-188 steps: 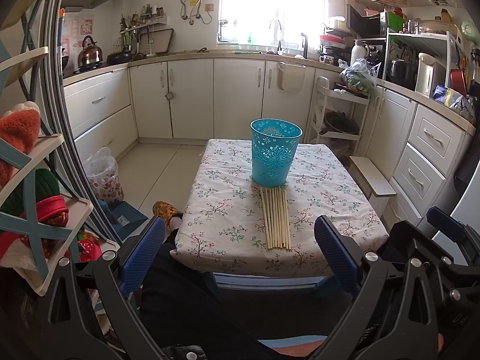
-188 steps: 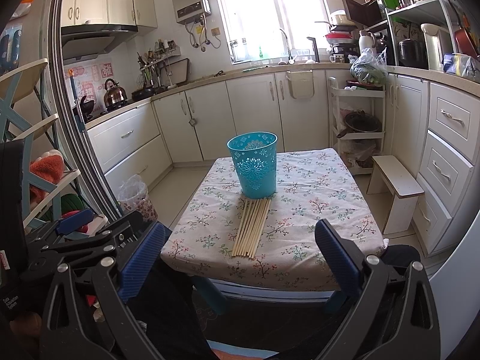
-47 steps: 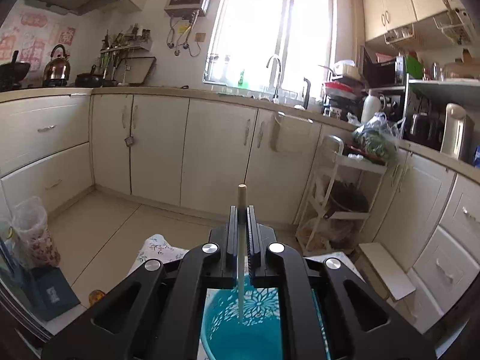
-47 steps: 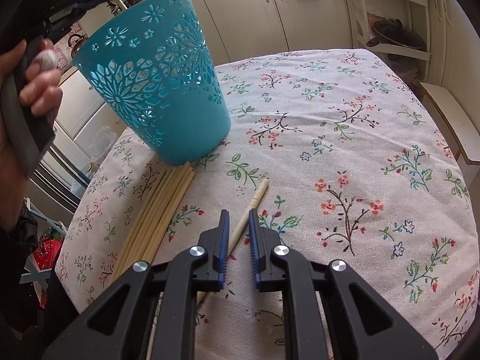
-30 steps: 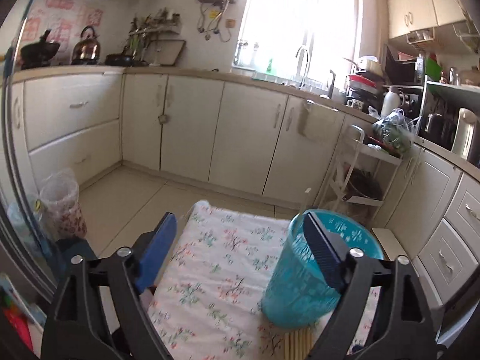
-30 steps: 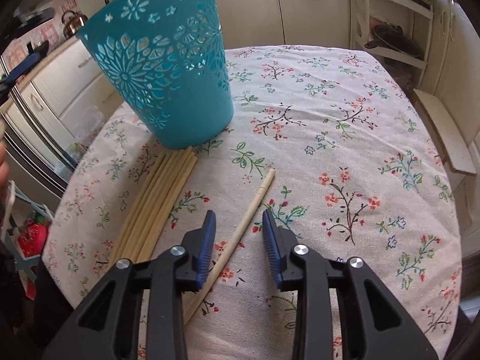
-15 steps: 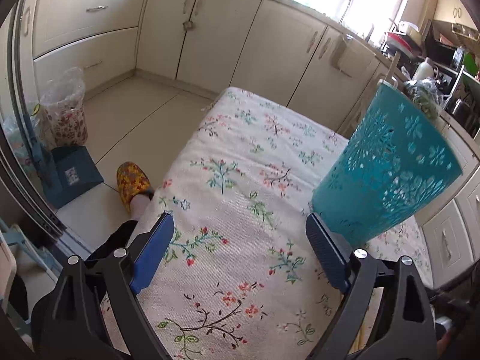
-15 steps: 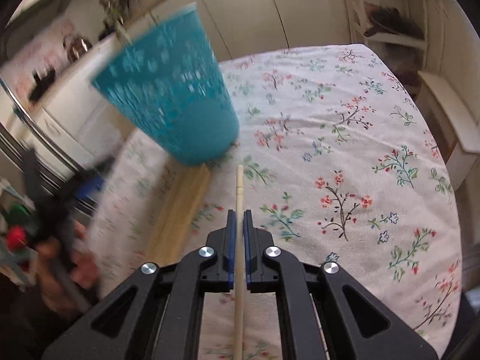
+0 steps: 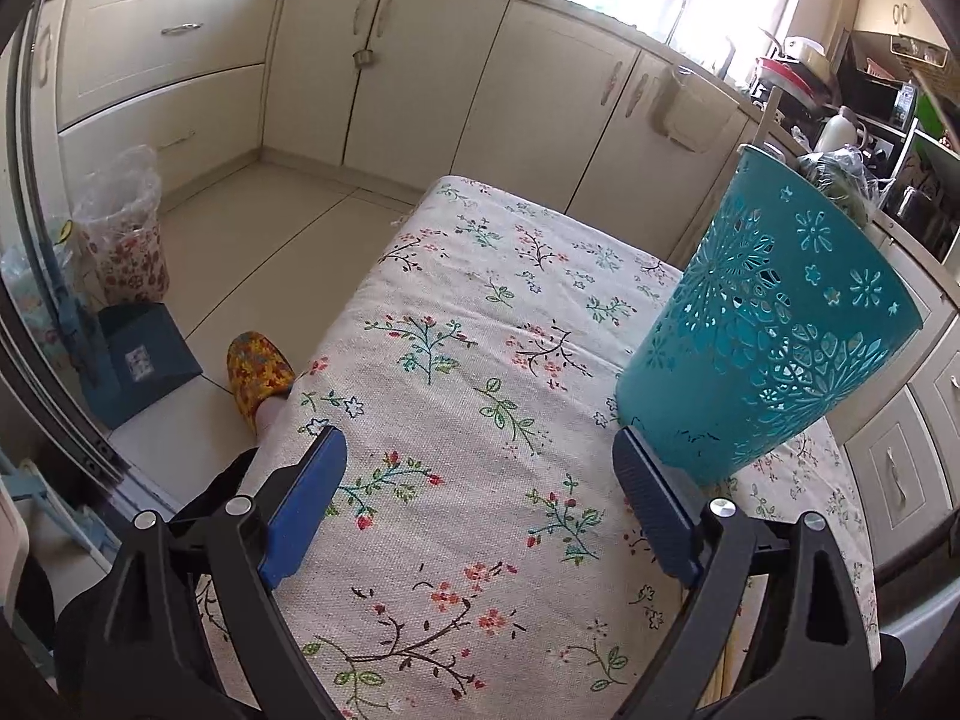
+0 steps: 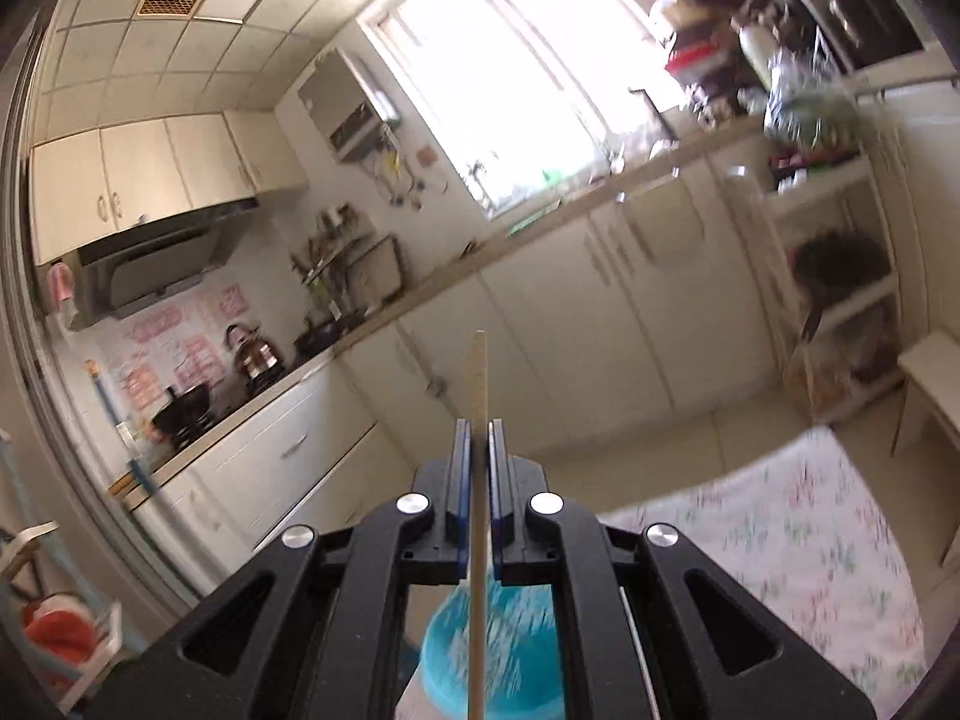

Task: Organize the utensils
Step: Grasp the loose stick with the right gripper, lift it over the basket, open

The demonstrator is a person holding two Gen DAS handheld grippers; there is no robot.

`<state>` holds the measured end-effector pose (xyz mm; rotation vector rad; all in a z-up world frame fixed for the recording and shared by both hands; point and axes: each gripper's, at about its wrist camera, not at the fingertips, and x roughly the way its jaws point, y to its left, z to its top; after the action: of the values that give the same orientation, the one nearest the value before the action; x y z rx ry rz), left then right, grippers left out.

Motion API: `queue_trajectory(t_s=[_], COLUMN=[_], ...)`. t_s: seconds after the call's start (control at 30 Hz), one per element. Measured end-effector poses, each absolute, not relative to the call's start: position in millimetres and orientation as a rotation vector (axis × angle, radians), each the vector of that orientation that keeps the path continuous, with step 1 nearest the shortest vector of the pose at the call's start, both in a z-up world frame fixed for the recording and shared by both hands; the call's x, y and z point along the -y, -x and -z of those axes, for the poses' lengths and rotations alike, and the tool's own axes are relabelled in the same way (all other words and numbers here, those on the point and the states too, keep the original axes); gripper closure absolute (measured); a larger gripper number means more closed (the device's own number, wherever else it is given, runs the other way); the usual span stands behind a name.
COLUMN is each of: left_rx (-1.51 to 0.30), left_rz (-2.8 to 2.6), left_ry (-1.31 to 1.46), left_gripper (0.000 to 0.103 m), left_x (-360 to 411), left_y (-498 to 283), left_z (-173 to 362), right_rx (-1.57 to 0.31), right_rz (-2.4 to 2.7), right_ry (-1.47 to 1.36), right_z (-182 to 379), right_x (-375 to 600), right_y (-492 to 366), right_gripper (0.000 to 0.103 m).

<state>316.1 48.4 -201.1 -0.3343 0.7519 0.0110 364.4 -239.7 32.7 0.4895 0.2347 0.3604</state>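
Floral tablecloth (image 9: 480, 420) covers the table (cream cabinets (image 9: 420, 78) behind).

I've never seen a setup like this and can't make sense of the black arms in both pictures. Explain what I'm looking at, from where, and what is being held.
No robot here: a person holds a black two-finger clamp in each hand, each with a wide-angle camera looking along its fingers. The left-hand view shows the left gripper open and empty over a floral tablecloth, beside a teal perforated plastic basket that already holds one pale stick. More wooden chopsticks lie at the lower right edge. The right-hand view shows the right gripper shut on one wooden chopstick, above the blurred basket.
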Motion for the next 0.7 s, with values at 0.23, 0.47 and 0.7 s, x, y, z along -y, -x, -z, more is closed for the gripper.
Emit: queue_trajectory(t_s=[0.23,0.47,0.7], left_rx=[-0.756,-0.752,-0.753], left_rz=[-0.002,-0.005,-0.015], left_ry=[0.374,0.377,0.375], left_gripper=[0.016,0.016,0.015], left_x=[-56.2,-57.5,-57.7], left_y=[-317.8,-318.1,-317.9], left_z=[203.7,204.2,204.8], right_rx=[-0.328,-0.414,-0.389], right_rz=[-0.269,-0.303,-0.245], right_ry=[-0.403,-0.35,-0.372], right_z=[15.8,32.2,38.0], right_x=[214.4,206.0,242.1], right_y=[-395.9,-374.8,-288.0], right_gripper=[0.097,0.091,0.08])
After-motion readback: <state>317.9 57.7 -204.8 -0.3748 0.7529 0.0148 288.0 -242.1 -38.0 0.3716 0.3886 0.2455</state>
